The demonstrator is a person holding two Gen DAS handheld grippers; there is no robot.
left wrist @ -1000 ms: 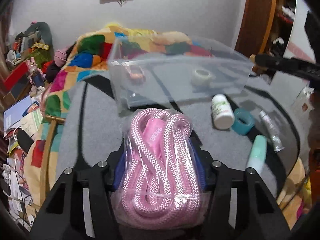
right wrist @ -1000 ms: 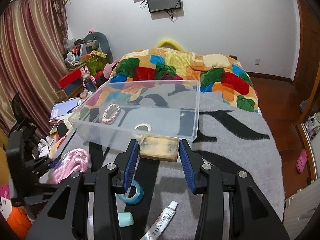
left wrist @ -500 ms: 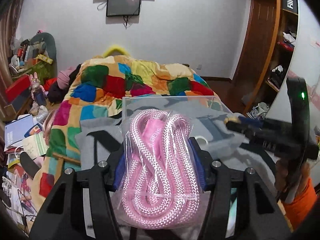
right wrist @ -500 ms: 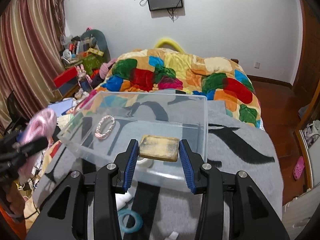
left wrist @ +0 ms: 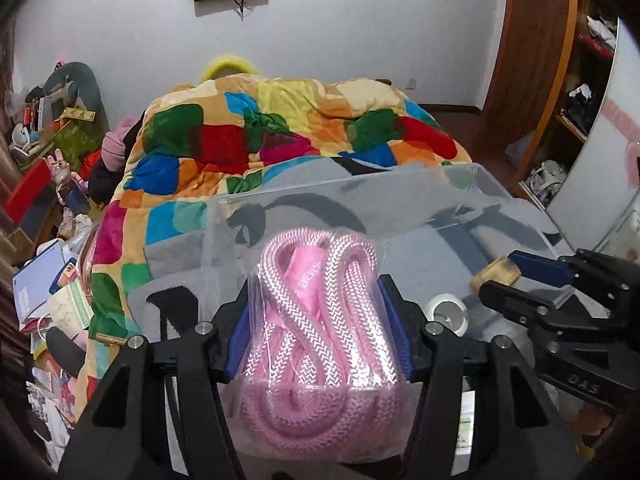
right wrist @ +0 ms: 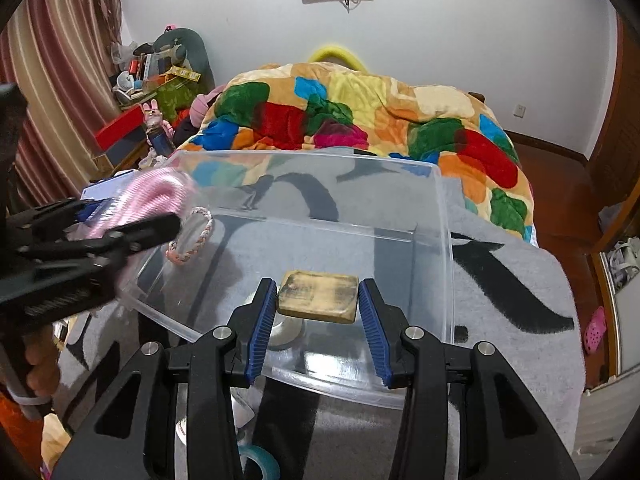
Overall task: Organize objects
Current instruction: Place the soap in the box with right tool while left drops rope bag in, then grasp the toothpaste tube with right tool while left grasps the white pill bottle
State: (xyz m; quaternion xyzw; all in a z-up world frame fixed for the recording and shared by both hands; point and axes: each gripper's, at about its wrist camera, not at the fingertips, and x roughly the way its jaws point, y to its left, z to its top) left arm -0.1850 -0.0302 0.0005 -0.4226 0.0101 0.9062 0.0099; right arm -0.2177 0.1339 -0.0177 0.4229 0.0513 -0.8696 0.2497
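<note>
left tool (left wrist: 318,320) clamps bagged rope (left wrist: 320,320) | right tool (right wrist: 318,320) clamps block (right wrist: 319,297), seemingly over bin (right wrist: 446,248)

Left wrist: we look along the fingers, close above the box (left wrist: 460,200).
Right wrist: same, facing the bed (right wrist: 360,120).
Shared: box, bed.

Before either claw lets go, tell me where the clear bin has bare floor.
In the clear bin, the floor is bare between the braided bracelet by the left wall and the right wall, ahead of the tan block in the right claw. It is crowded near the front wall, around the white tape roll, and at the left rim, where the left claw holds the bagged pink rope.
</note>
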